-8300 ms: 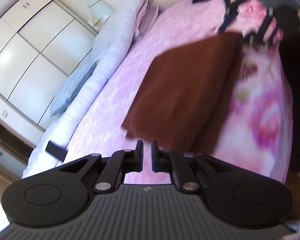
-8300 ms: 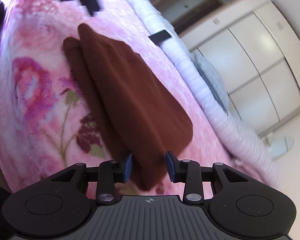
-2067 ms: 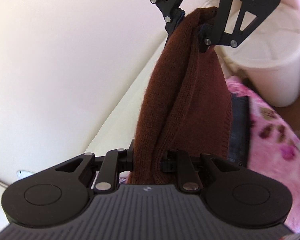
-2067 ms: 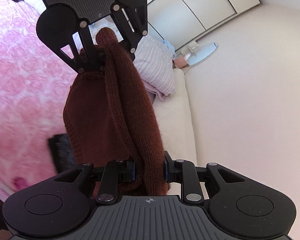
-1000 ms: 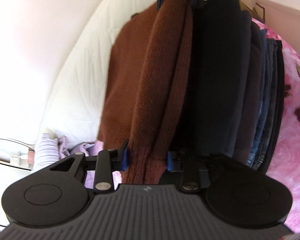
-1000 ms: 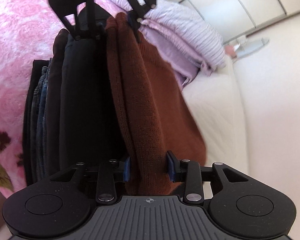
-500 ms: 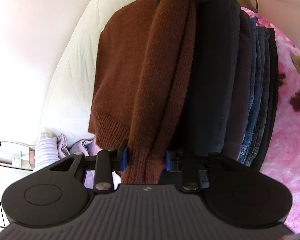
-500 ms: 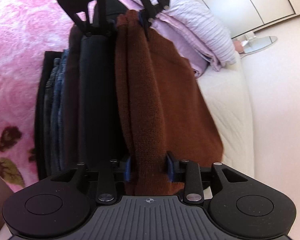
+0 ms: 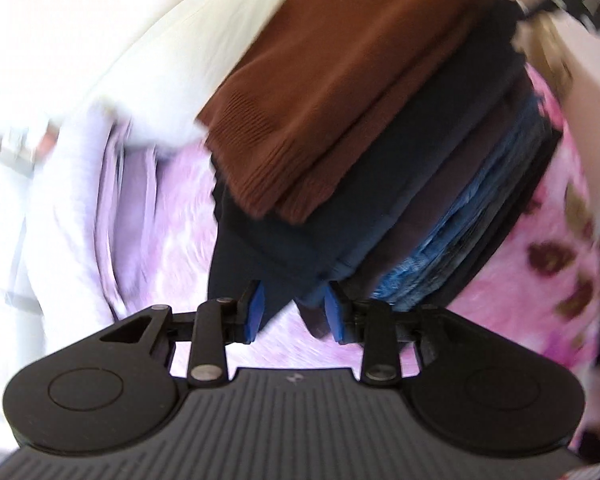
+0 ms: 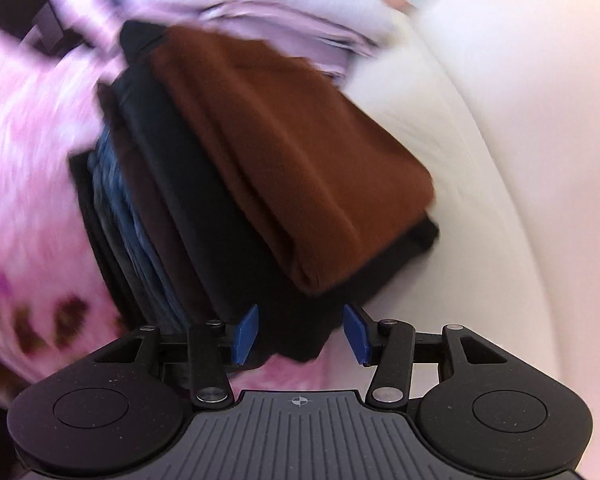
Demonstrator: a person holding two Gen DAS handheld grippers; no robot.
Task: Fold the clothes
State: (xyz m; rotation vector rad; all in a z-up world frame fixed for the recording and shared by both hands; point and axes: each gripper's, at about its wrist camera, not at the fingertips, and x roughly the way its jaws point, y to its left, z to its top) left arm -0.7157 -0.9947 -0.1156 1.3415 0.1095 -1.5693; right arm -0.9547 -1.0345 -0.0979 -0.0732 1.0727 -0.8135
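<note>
The folded brown knit sweater [image 9: 340, 92] lies on top of a stack of folded dark and blue denim clothes [image 9: 440, 216] on the pink floral bedspread [image 9: 556, 232]. My left gripper [image 9: 294, 312] is open at one end of the stack, with nothing between its blue pads. In the right wrist view the same brown sweater [image 10: 300, 152] tops the stack of clothes [image 10: 160, 208], and my right gripper [image 10: 300, 334] stands open at the opposite end, empty. Both views are motion-blurred.
A cream padded headboard [image 10: 480, 120] runs behind the stack. Lilac striped bedding [image 9: 112, 208] and pale pillows [image 10: 260, 4] lie beside it. A white container [image 9: 588, 92] stands at the bed's edge.
Both grippers have let go of the brown sweater and opened. It now rests flat on the stack, and both grippers have drawn back from it.
</note>
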